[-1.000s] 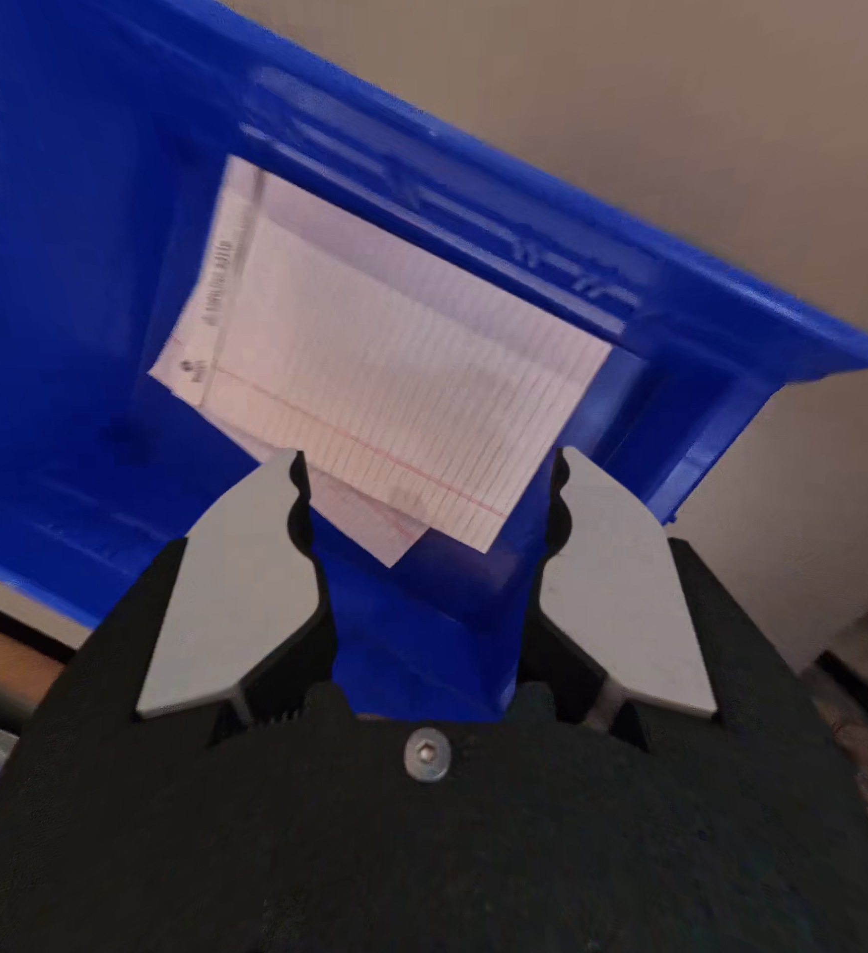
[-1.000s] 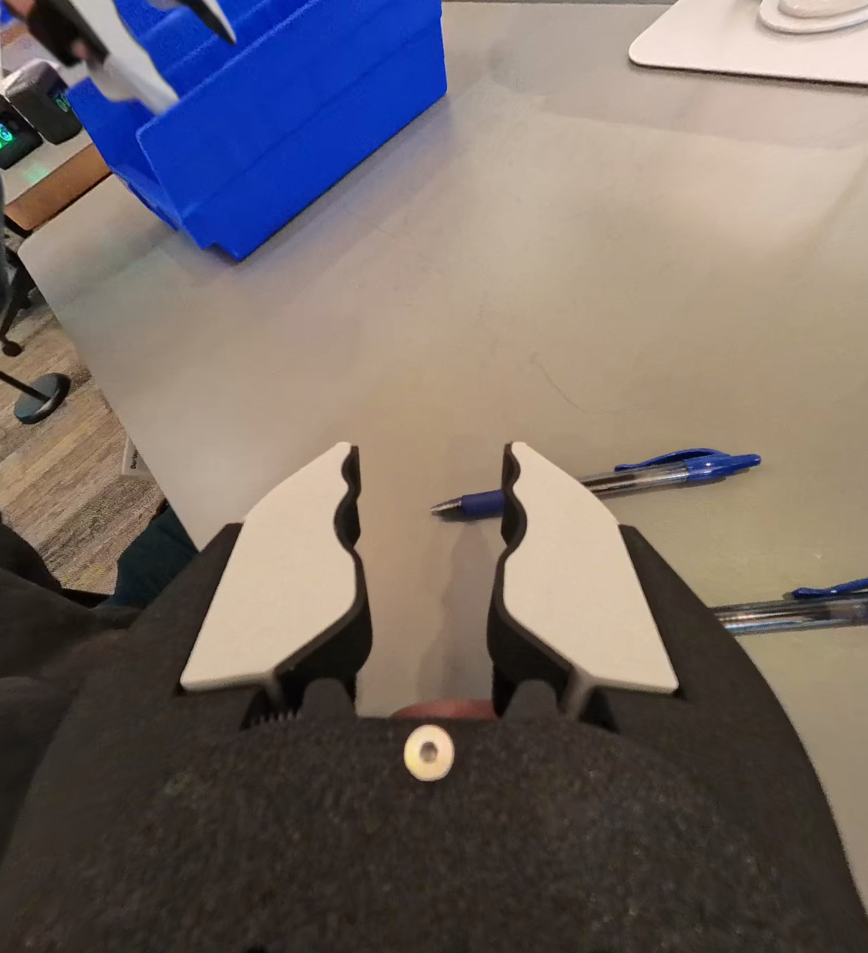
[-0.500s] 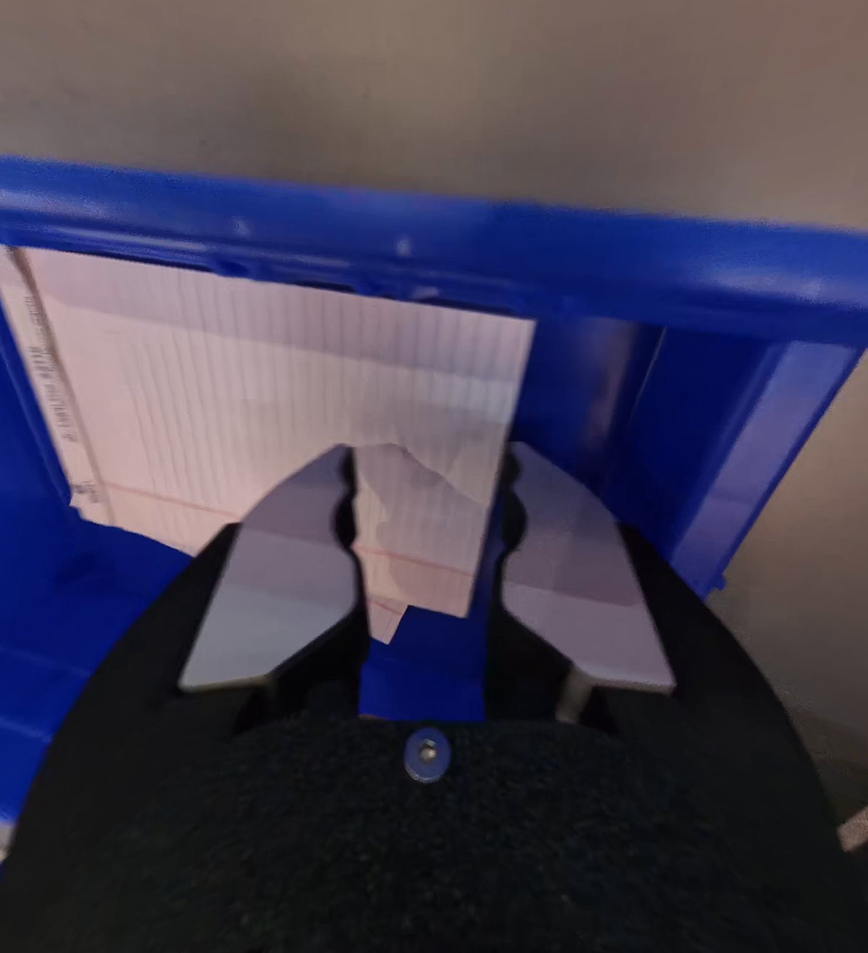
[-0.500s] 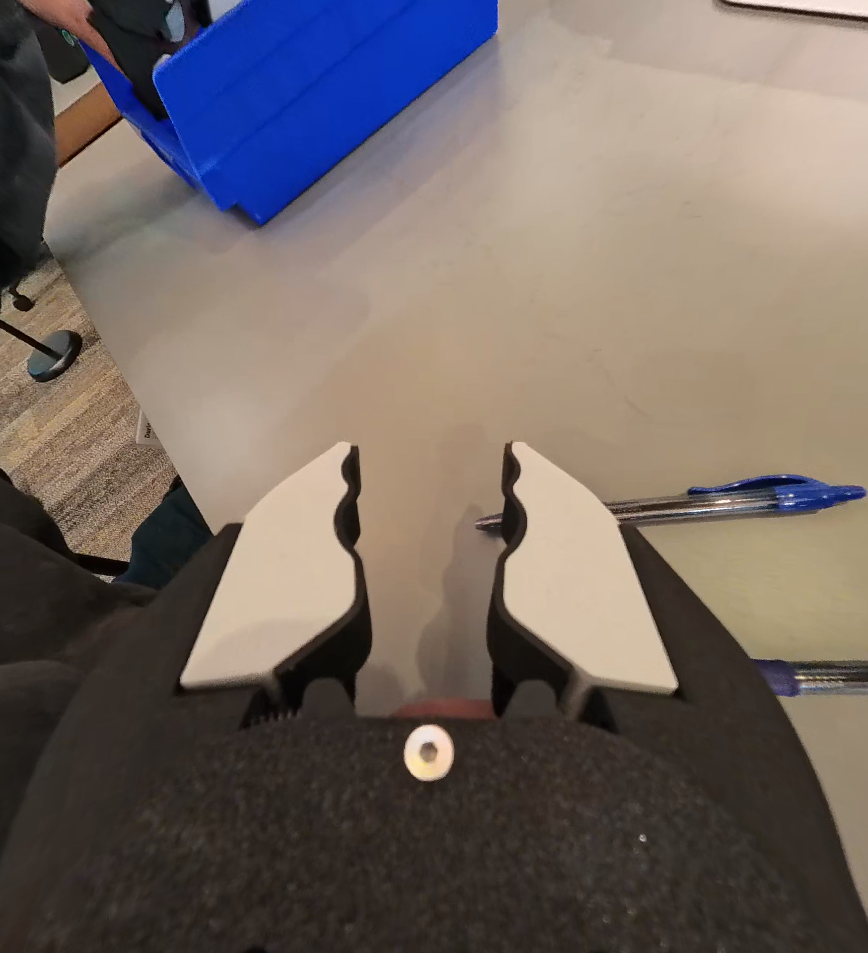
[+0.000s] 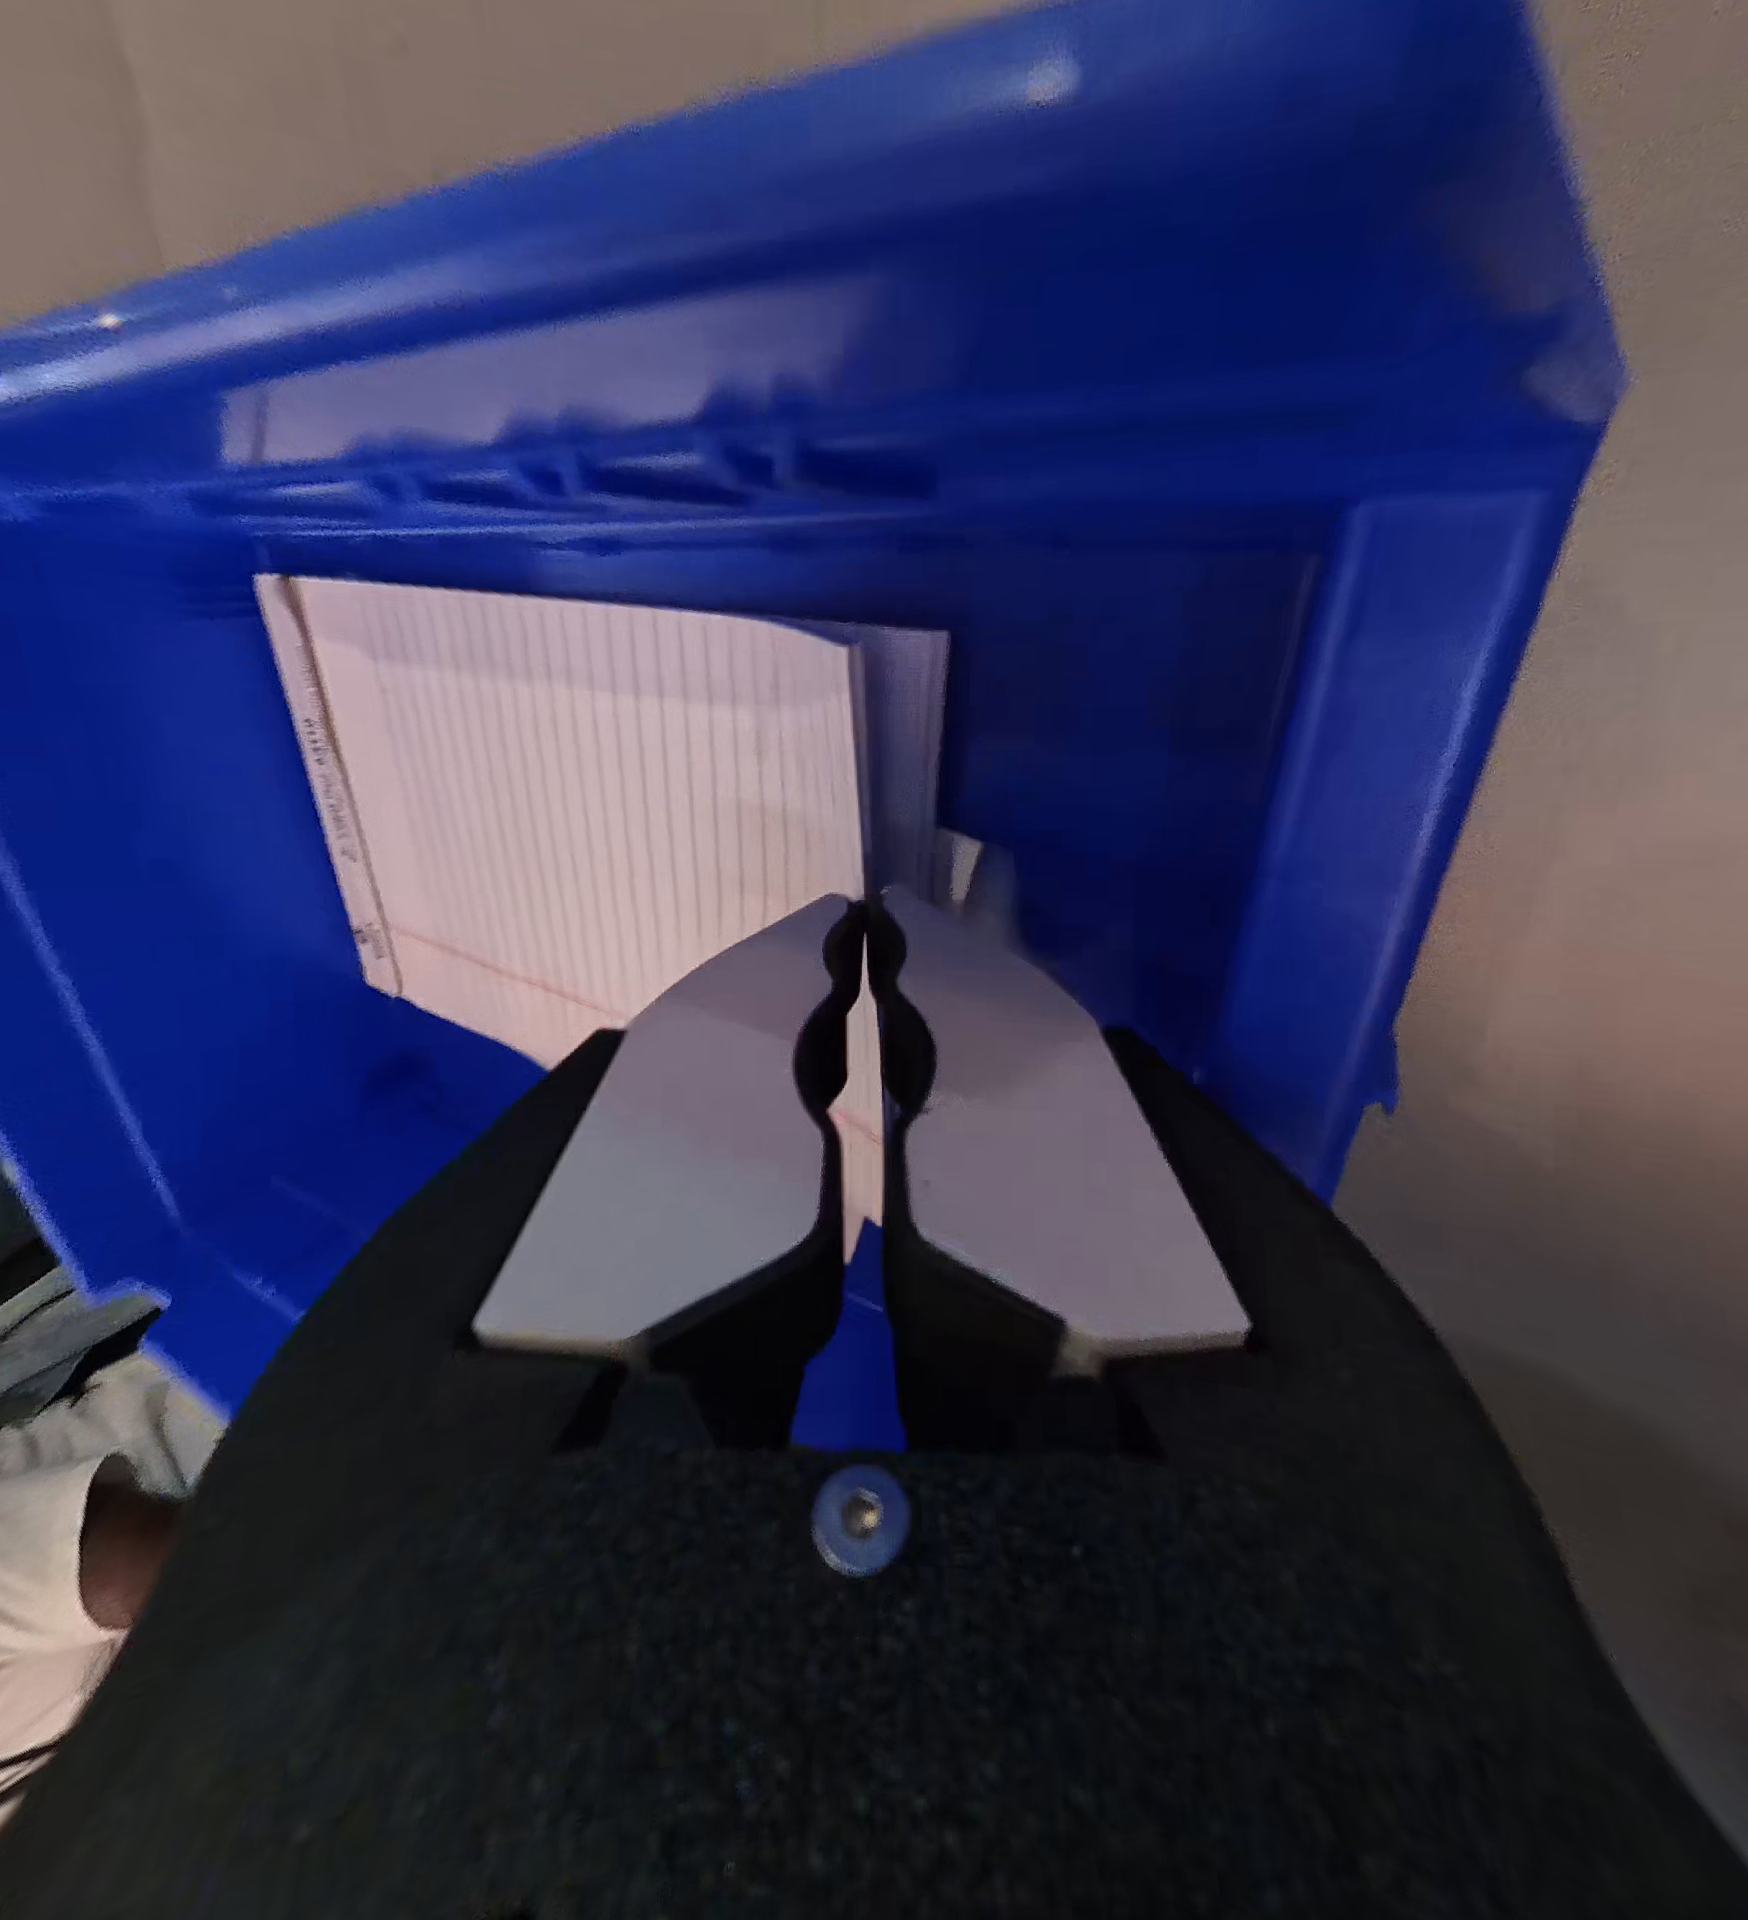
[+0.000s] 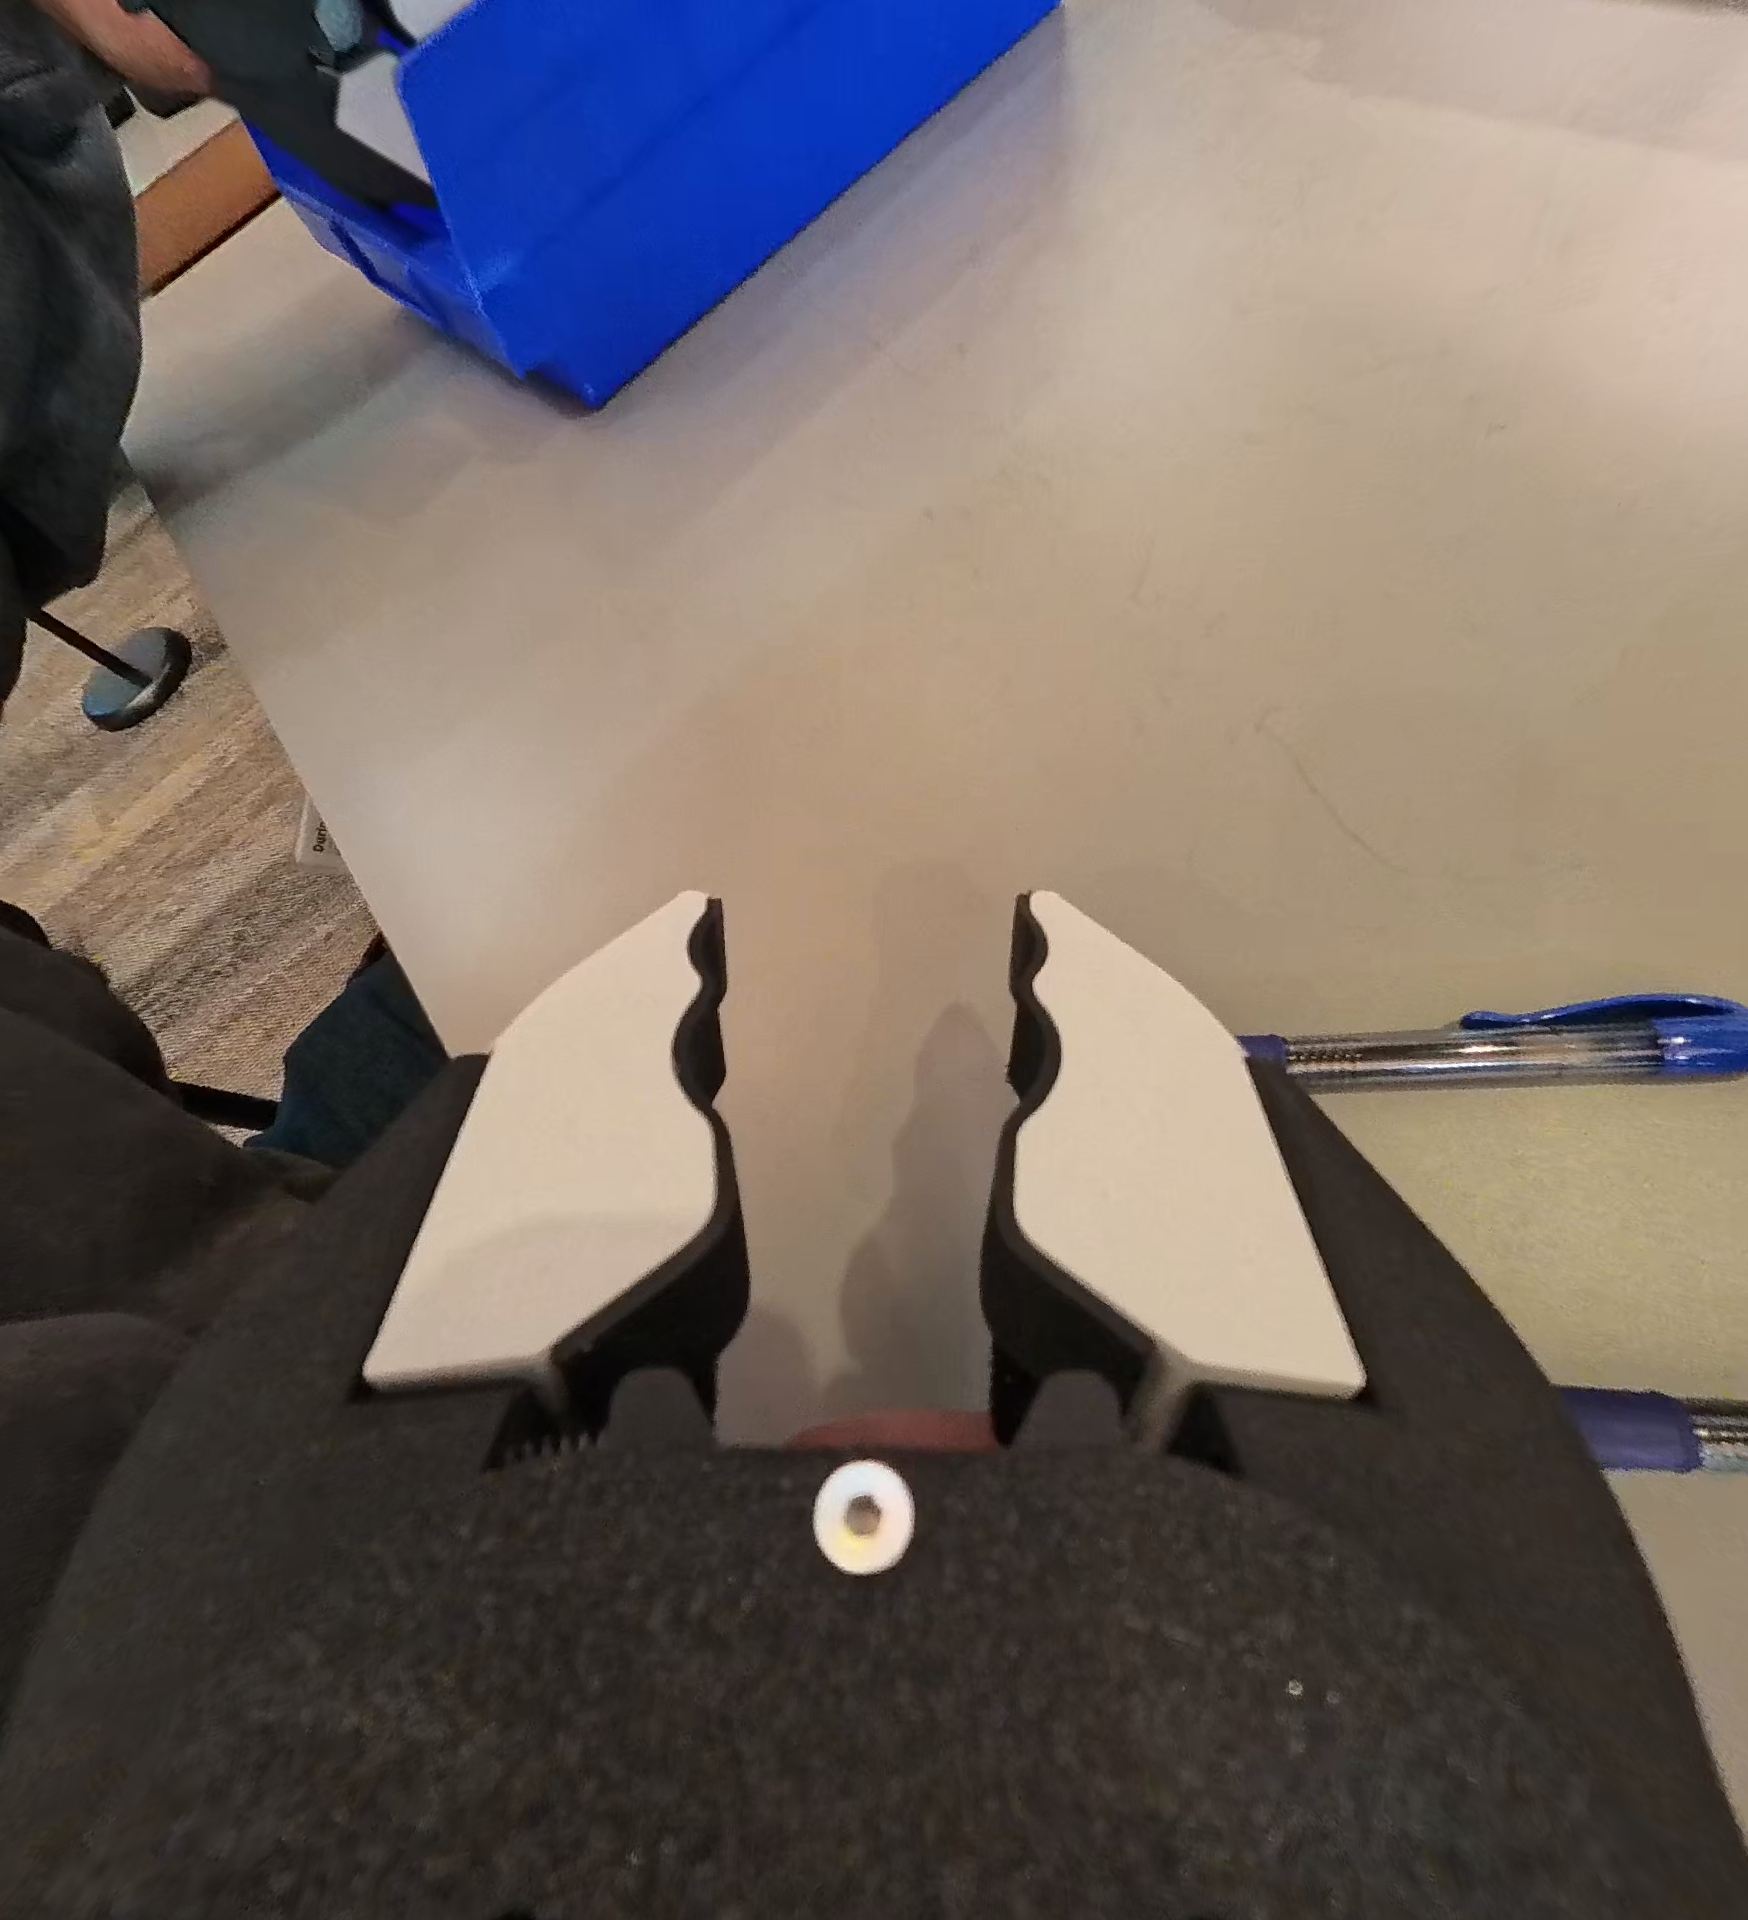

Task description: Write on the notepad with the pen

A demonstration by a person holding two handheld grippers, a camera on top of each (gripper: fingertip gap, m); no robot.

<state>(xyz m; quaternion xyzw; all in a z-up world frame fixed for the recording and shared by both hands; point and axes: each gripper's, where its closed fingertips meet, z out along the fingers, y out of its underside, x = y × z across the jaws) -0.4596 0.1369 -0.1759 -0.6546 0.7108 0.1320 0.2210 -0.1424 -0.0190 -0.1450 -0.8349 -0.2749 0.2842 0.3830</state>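
A white lined notepad point(image 5: 589, 800) lies inside a blue plastic bin point(image 5: 849, 343). My left gripper point(image 5: 868, 914) is inside the bin and shut on the notepad's near right edge, with sheets showing between its jaws. The top sheets are lifted away from those under them. My right gripper point(image 6: 865, 914) is open and empty, low over the grey table. A blue pen point(image 6: 1535, 1044) lies on the table just right of the right finger. A second blue pen point(image 6: 1711, 1439) lies nearer, partly hidden by the gripper body.
In the right wrist view the blue bin point(image 6: 662, 177) stands at the table's far left, with the left gripper point(image 6: 330, 104) reaching into it. The table edge point(image 6: 257, 686) runs down the left, with floor and a stand's base point(image 6: 137, 686) beyond. A person's dark sleeve is at left. Spacing between my two grippers at the tips: around 35 cm. My left tips are about 45 cm from the blue pen point(image 6: 1535, 1044), my right tips only 9 cm.
My left gripper has gone from wide open above the bin to inside it and shut on the notepad's edge. My right gripper has shifted left, so the pens sit farther right.
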